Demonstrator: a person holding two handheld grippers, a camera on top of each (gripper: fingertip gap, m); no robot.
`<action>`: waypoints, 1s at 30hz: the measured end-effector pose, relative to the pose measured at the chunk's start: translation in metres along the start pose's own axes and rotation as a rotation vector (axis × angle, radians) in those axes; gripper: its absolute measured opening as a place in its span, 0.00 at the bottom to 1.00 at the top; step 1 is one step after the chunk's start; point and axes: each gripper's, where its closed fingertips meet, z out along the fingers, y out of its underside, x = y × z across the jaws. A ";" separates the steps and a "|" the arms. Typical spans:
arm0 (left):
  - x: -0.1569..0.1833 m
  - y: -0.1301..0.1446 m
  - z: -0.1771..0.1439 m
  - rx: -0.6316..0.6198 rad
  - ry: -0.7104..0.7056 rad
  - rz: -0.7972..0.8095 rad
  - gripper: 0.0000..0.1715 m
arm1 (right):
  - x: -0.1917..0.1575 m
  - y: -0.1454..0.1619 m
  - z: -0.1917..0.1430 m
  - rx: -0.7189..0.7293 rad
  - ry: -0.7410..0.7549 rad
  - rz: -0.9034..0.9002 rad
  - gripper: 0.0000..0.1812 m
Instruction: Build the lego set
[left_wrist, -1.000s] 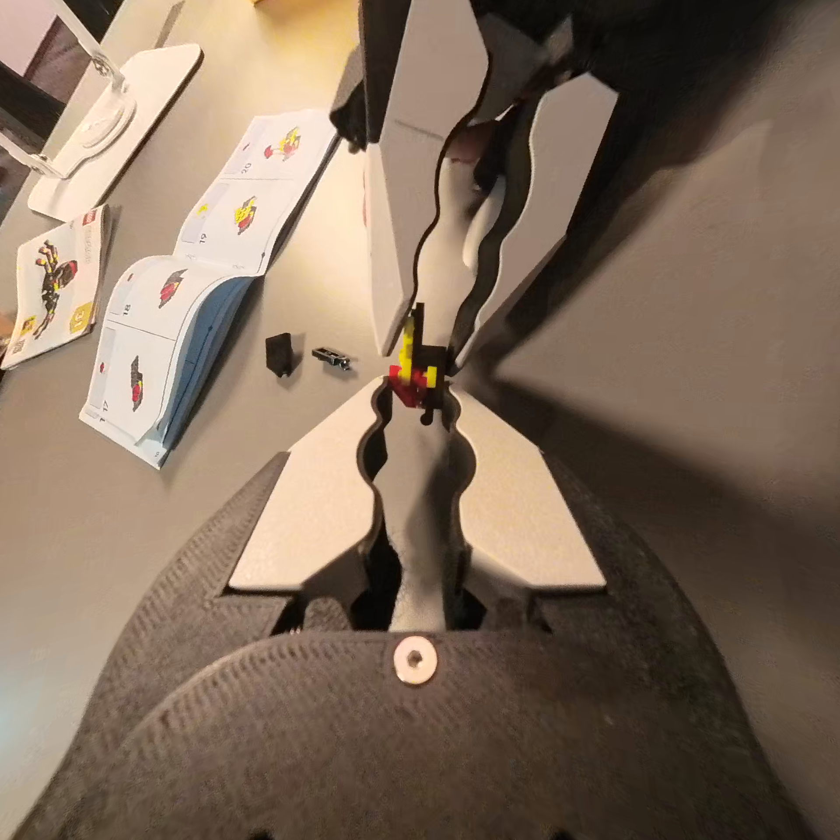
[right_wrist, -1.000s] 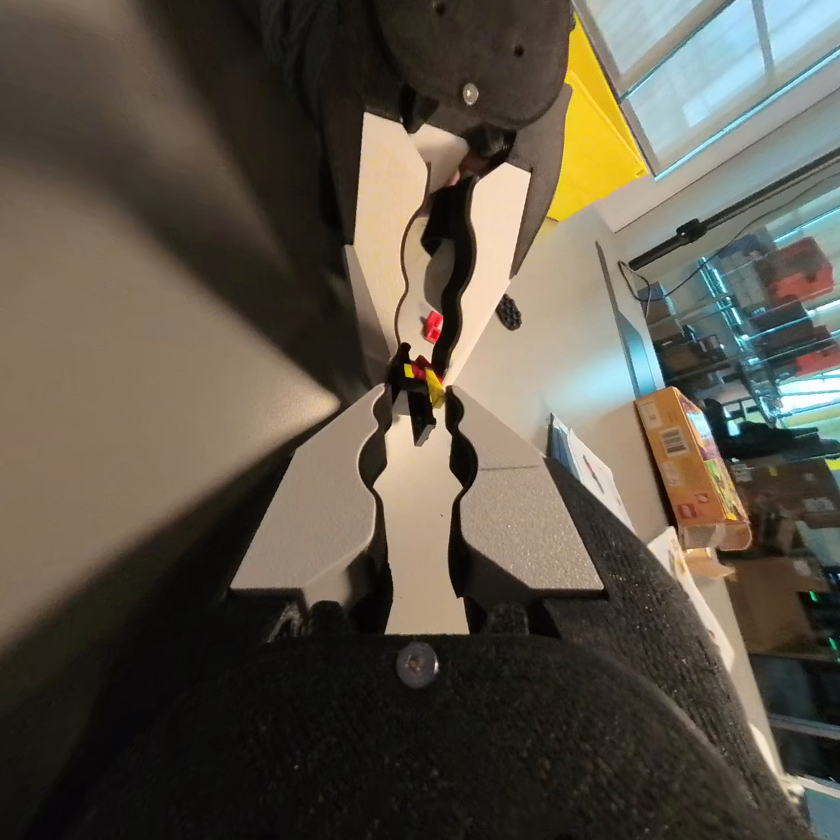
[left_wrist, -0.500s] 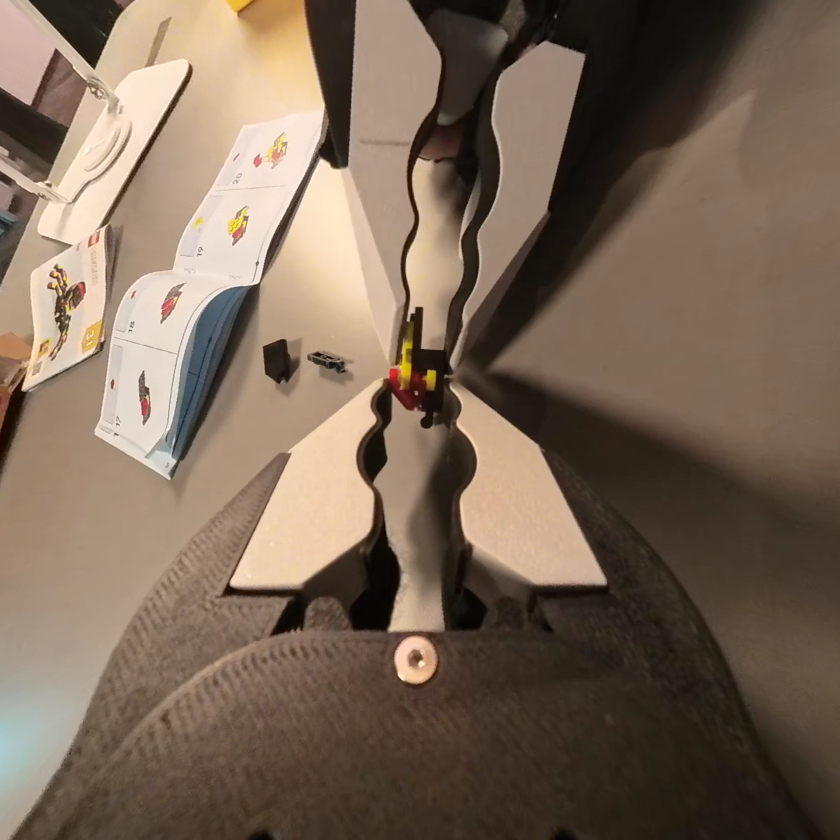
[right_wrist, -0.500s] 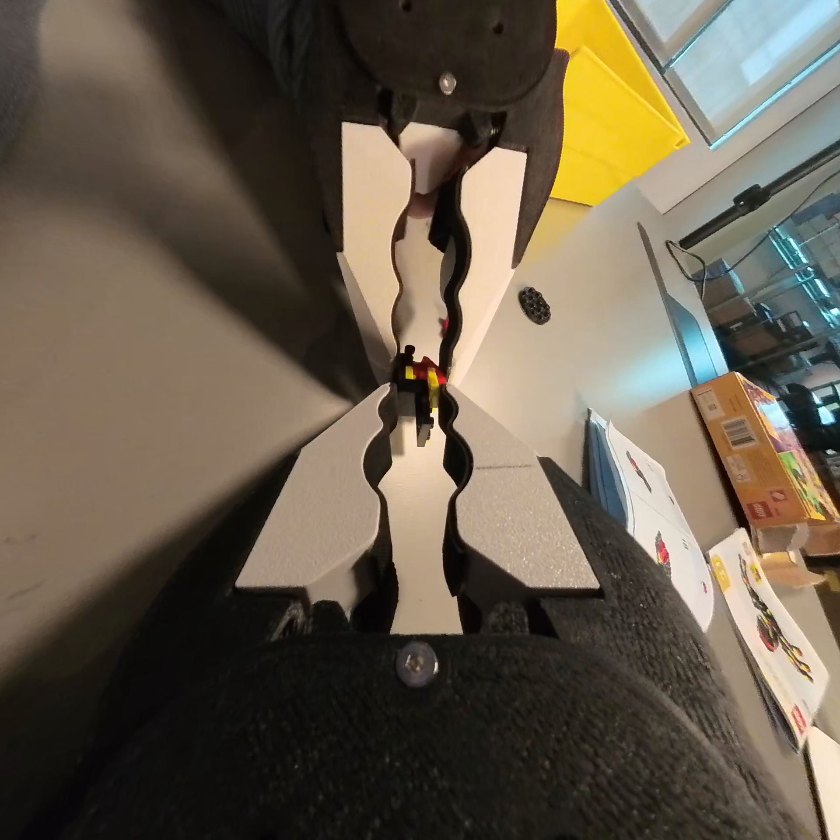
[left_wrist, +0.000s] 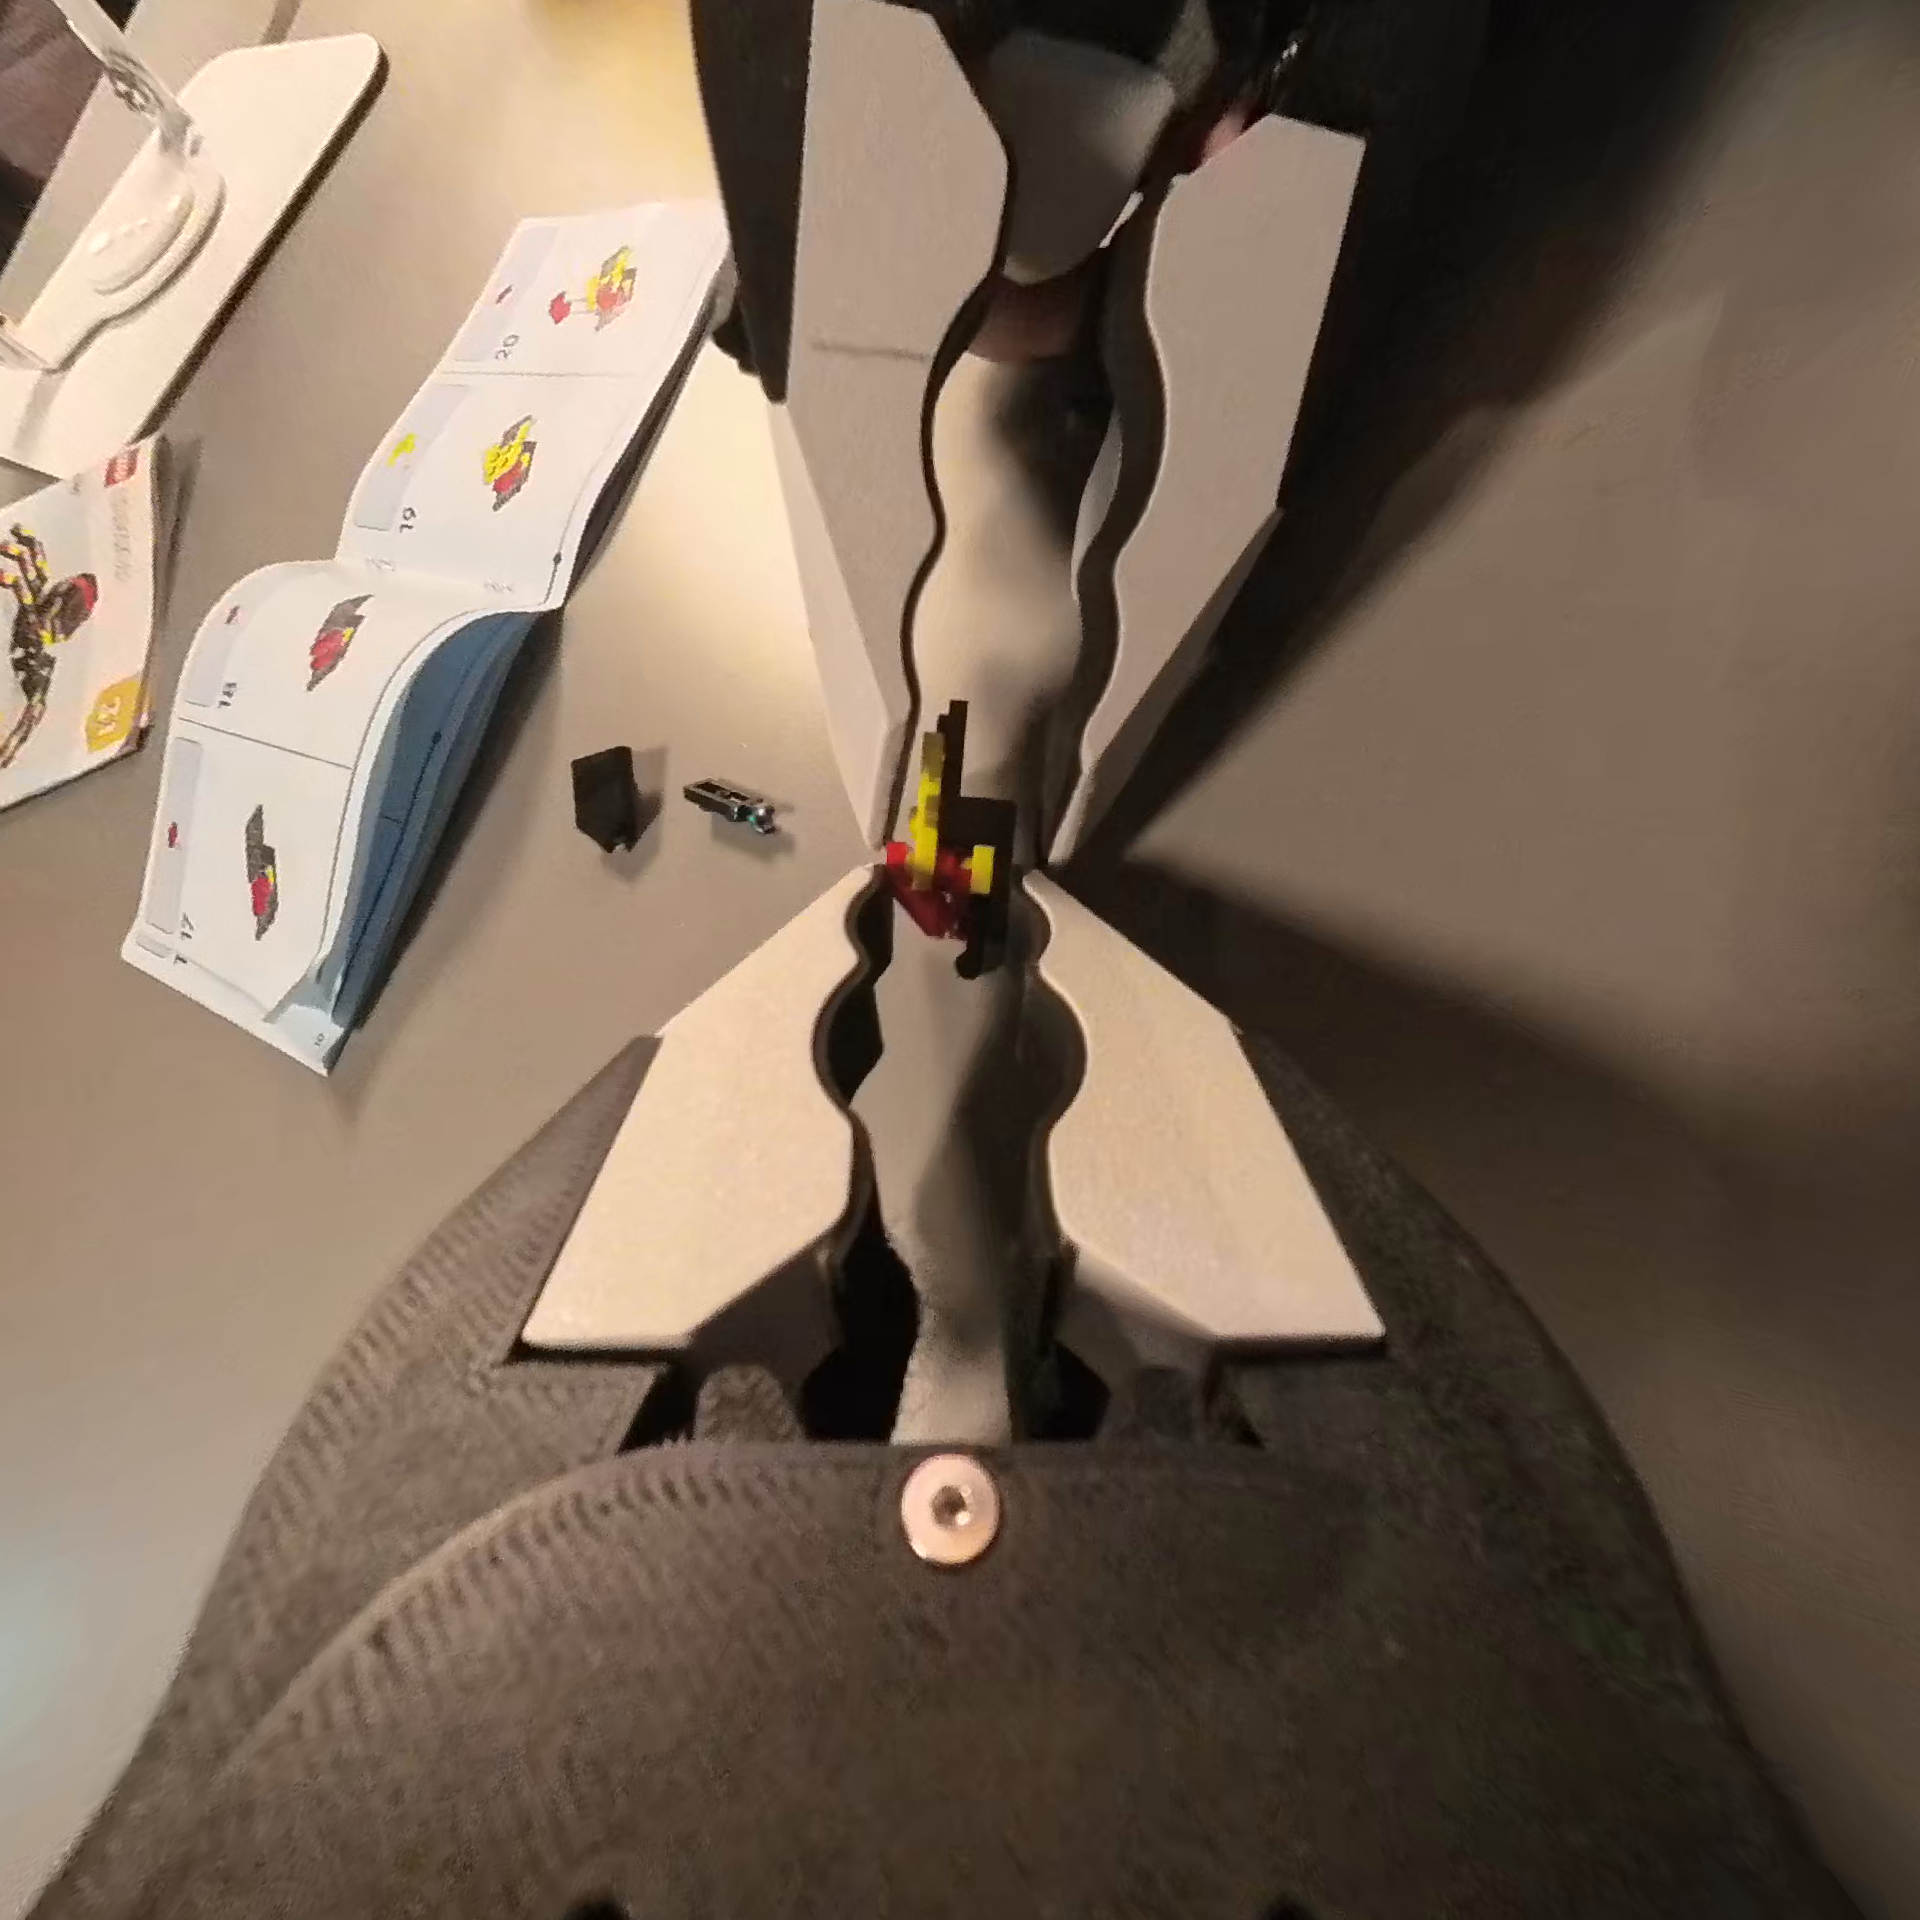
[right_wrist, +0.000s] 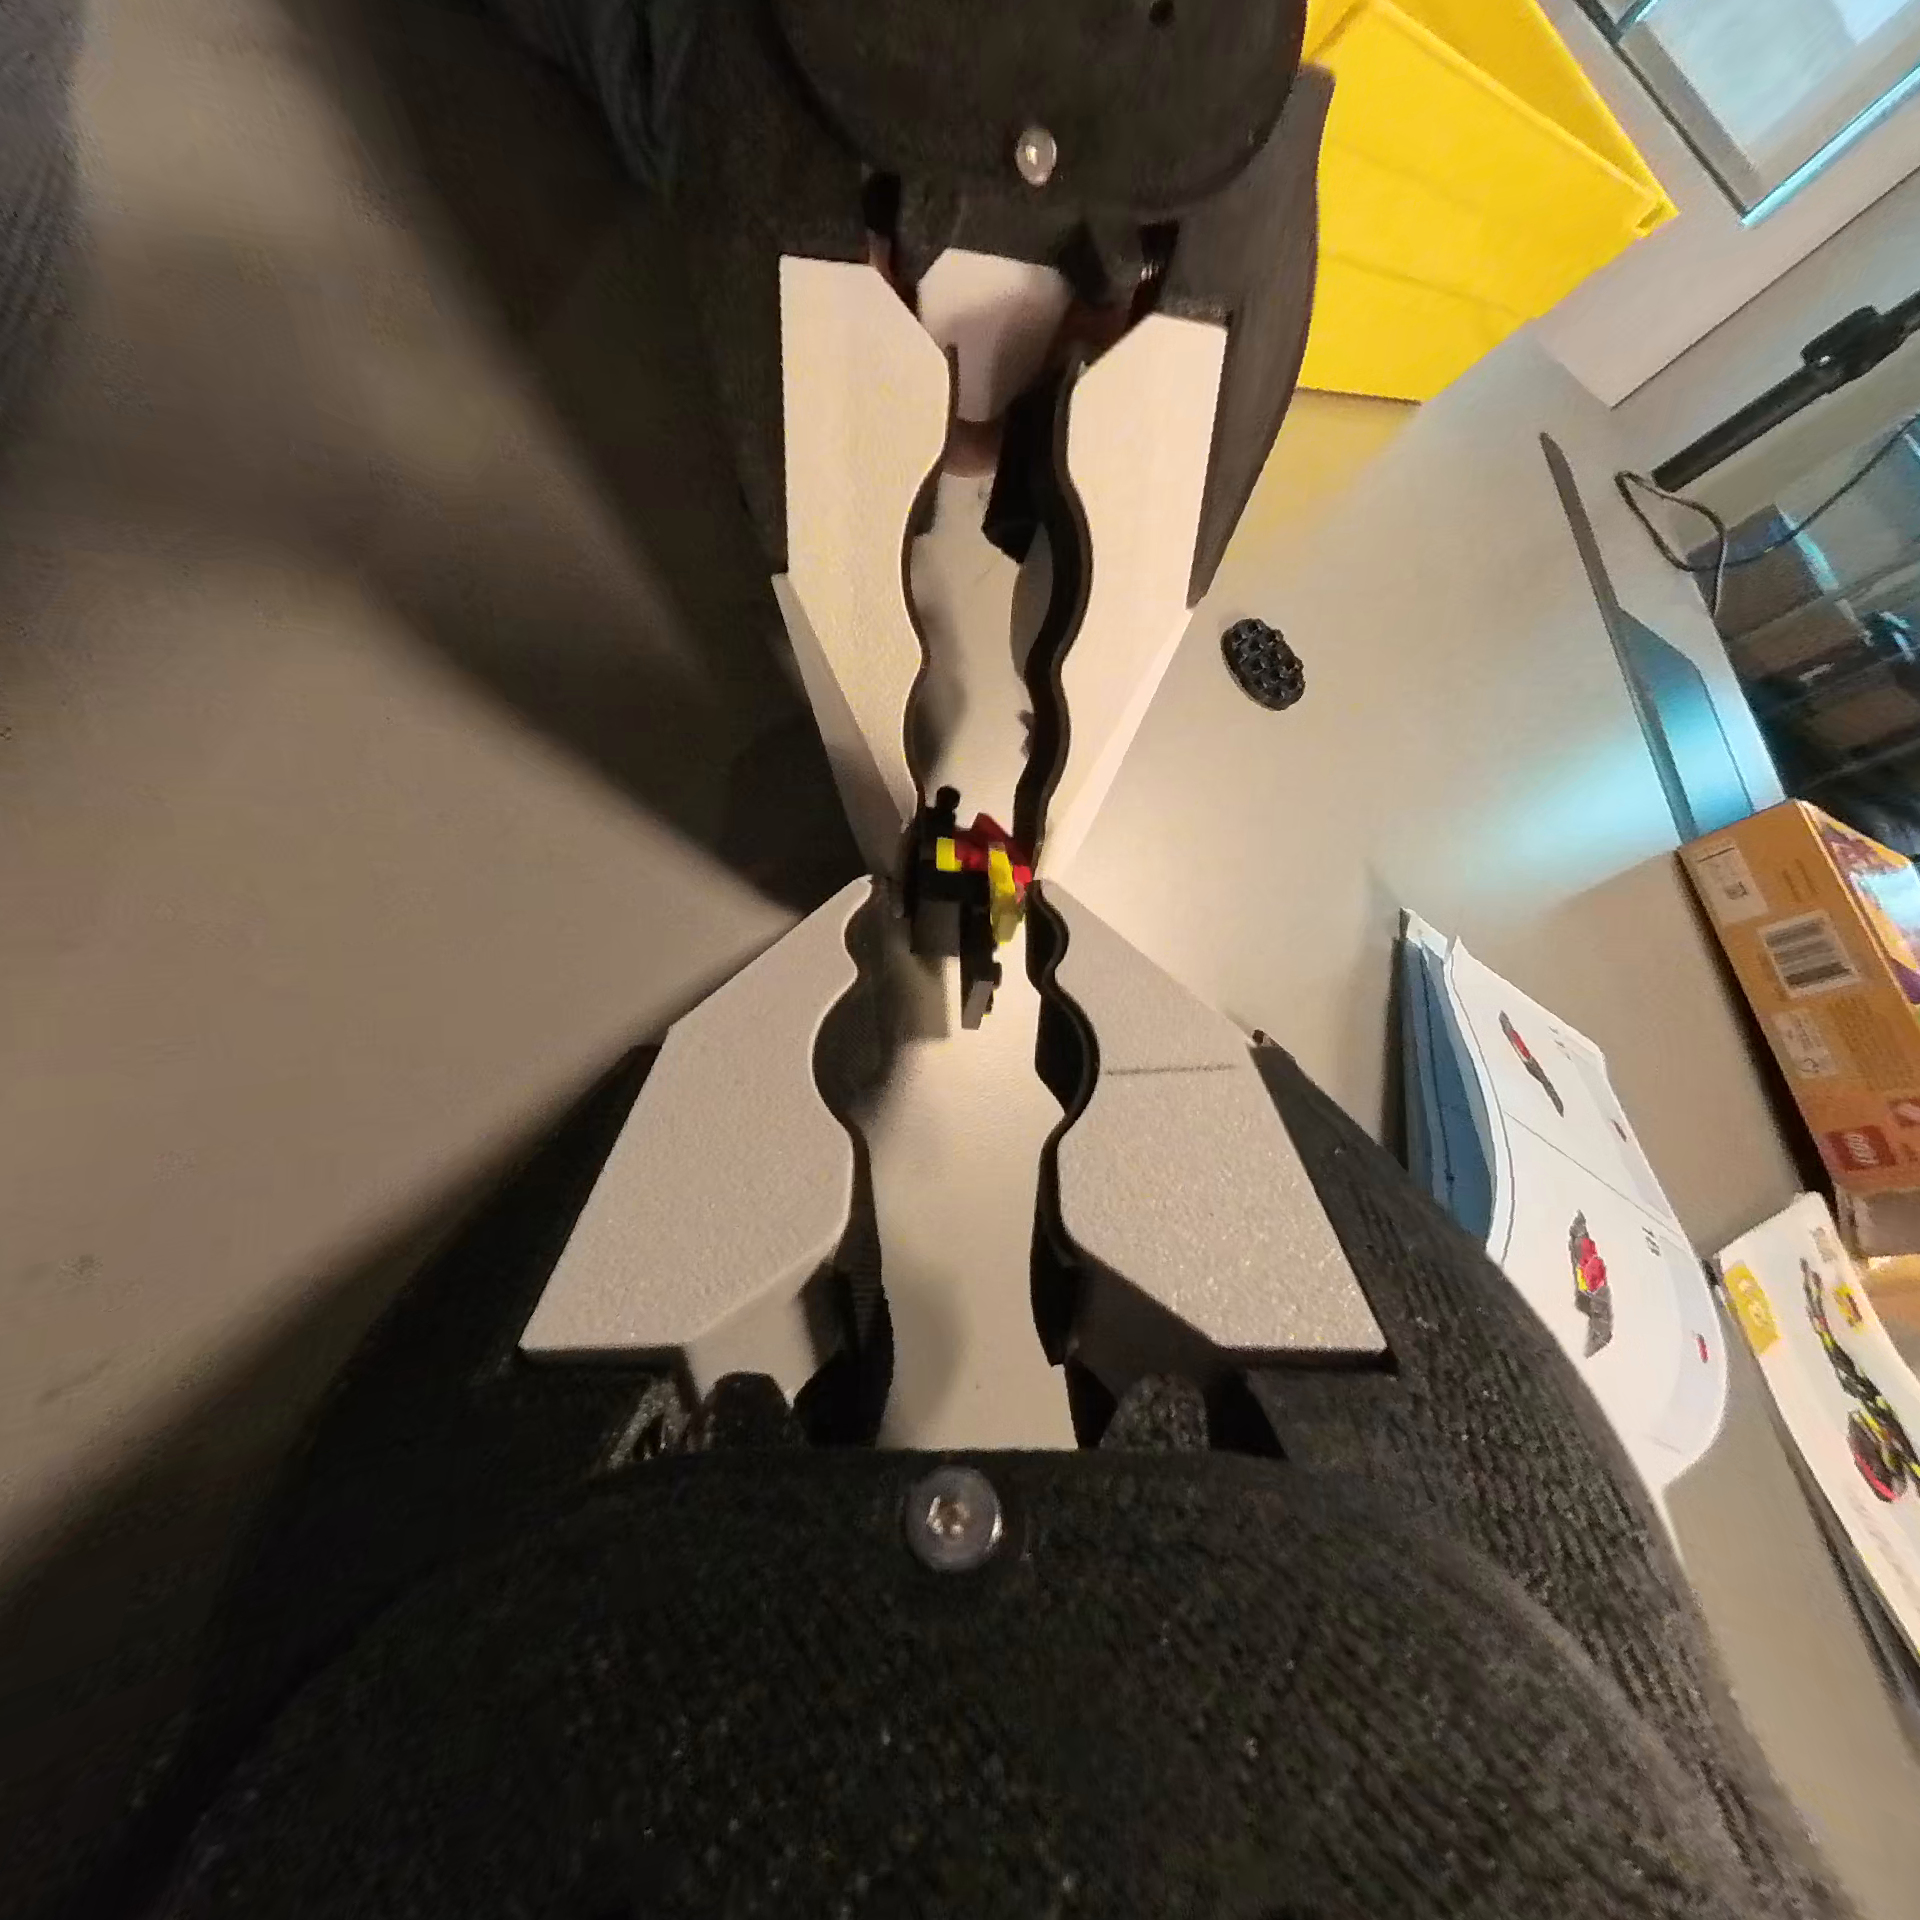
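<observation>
A small lego assembly (left_wrist: 951, 862) of red, yellow and black pieces hangs above the grey table between two grippers that meet tip to tip. My left gripper (left_wrist: 956, 894) is shut on its red and black lower part. My right gripper (left_wrist: 966, 810) comes in from the top of the left wrist view and is shut on the yellow and black part. In the right wrist view the assembly (right_wrist: 961, 883) sits in my right gripper (right_wrist: 956, 909), with the left gripper (right_wrist: 971, 831) opposite.
On the table (left_wrist: 208, 1195) lie a black piece (left_wrist: 608, 800), a small dark piece (left_wrist: 732, 808), an open instruction booklet (left_wrist: 416, 582), a leaflet (left_wrist: 62, 623) and a white stand base (left_wrist: 177, 229). The right wrist view shows a round black piece (right_wrist: 1260, 665), a yellow bin (right_wrist: 1455, 197) and a cardboard box (right_wrist: 1818, 1018). Both grippers' tips are close together, under 4 cm apart.
Both grippers have stayed shut on the assembly and turned together. The right gripper now stands straighter opposite the left. The loose red piece behind the fingers is out of sight.
</observation>
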 end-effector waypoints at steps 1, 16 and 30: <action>0.000 0.000 0.000 0.001 0.006 -0.009 0.12 | 0.000 0.000 0.000 -0.001 -0.003 0.005 0.13; 0.001 0.000 0.000 0.009 0.037 -0.035 0.12 | -0.001 0.003 0.000 -0.012 -0.051 0.059 0.12; 0.003 0.000 0.000 0.004 0.030 -0.039 0.12 | -0.002 0.005 -0.001 -0.025 -0.045 0.070 0.09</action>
